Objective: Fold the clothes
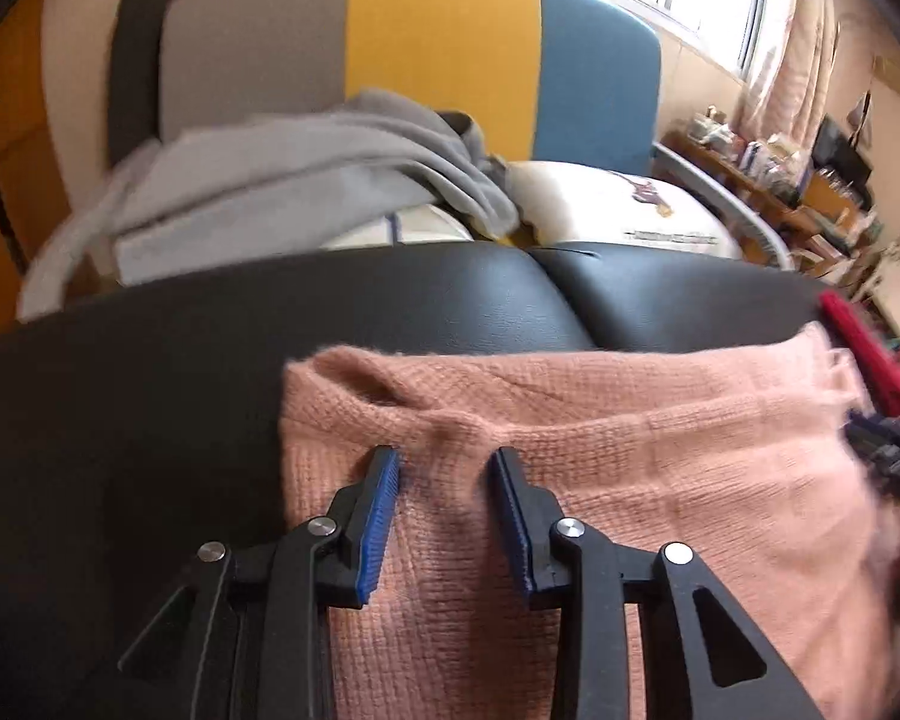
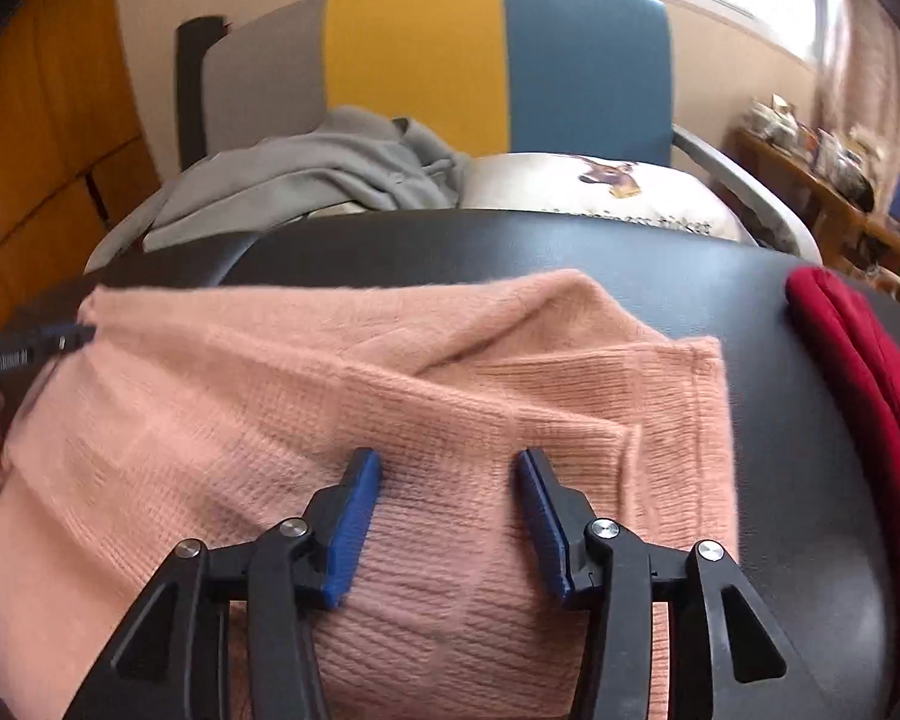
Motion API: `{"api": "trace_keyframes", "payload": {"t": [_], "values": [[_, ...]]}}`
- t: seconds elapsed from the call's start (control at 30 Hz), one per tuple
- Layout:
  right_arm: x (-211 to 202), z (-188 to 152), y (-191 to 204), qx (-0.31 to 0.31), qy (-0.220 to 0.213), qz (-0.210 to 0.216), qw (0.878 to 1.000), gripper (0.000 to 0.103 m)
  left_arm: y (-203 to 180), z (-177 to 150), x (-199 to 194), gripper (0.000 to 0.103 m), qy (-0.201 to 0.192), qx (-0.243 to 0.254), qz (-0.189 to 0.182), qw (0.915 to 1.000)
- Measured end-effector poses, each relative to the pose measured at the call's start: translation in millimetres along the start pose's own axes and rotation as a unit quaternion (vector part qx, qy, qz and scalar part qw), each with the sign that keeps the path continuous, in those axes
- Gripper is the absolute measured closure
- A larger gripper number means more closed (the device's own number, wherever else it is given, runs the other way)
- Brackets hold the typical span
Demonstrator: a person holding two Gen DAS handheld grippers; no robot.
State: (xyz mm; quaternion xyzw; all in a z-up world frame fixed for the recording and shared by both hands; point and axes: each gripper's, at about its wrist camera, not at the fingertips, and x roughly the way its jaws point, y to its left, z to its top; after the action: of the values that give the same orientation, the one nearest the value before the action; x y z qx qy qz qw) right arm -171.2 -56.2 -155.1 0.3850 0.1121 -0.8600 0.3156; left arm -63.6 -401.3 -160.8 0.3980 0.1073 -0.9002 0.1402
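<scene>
A pink knit sweater (image 1: 630,450) (image 2: 270,390) lies folded in layers on a black padded surface (image 1: 210,330) (image 2: 780,420). My left gripper (image 1: 444,465) hovers over the sweater's left part, near a raised fold; its blue pads stand apart with flat knit showing between them and nothing pinched. My right gripper (image 2: 450,462) is open above the sweater's right part, close to the folded edge. Each gripper shows dimly at the edge of the other's view.
A red garment (image 2: 858,360) (image 1: 852,336) lies at the surface's right end. Behind stands a chair with a grey, yellow and blue backrest (image 1: 444,42), holding a grey hoodie (image 1: 306,168) and a white cushion (image 1: 618,204). A cluttered wooden shelf (image 1: 798,180) is at the far right.
</scene>
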Motion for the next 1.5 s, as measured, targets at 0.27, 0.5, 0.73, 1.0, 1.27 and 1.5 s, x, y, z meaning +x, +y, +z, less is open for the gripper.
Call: {"api": "trace_keyframes", "payload": {"t": [0.27,0.5,0.73,1.0,1.27,1.5], "values": [[10.8,5.4,-4.7,0.005,0.004,0.007,1.0,0.049,15.5,-4.6,0.9,0.068,-0.014,-0.041,-0.009,0.999],[10.8,7.6,-7.3,0.006,-0.002,0.018,1.0,0.045,11.2,-15.8,-50.6,0.067,-0.043,-0.079,-0.008,0.9959],[-50.1,-0.8,-17.9,0.013,-0.041,0.055,0.998,0.043,-6.2,-71.4,-93.7,0.067,-0.033,-0.051,0.002,0.9982],[-49.9,-40.6,-9.2,-0.009,-0.001,0.056,0.998,0.035,-0.1,-110.9,-93.3,0.067,-0.005,-0.073,0.007,0.9973],[-24.6,-46.9,6.0,-0.034,0.03,0.008,0.999,0.017,-1.6,-104.0,-78.2,0.065,-0.003,-0.041,0.027,0.9988],[-35.4,-41.0,2.7,-0.012,0.031,0.047,0.998,0.014,5.0,-103.3,-114.8,0.062,-0.021,-0.056,0.016,0.9981]]}}
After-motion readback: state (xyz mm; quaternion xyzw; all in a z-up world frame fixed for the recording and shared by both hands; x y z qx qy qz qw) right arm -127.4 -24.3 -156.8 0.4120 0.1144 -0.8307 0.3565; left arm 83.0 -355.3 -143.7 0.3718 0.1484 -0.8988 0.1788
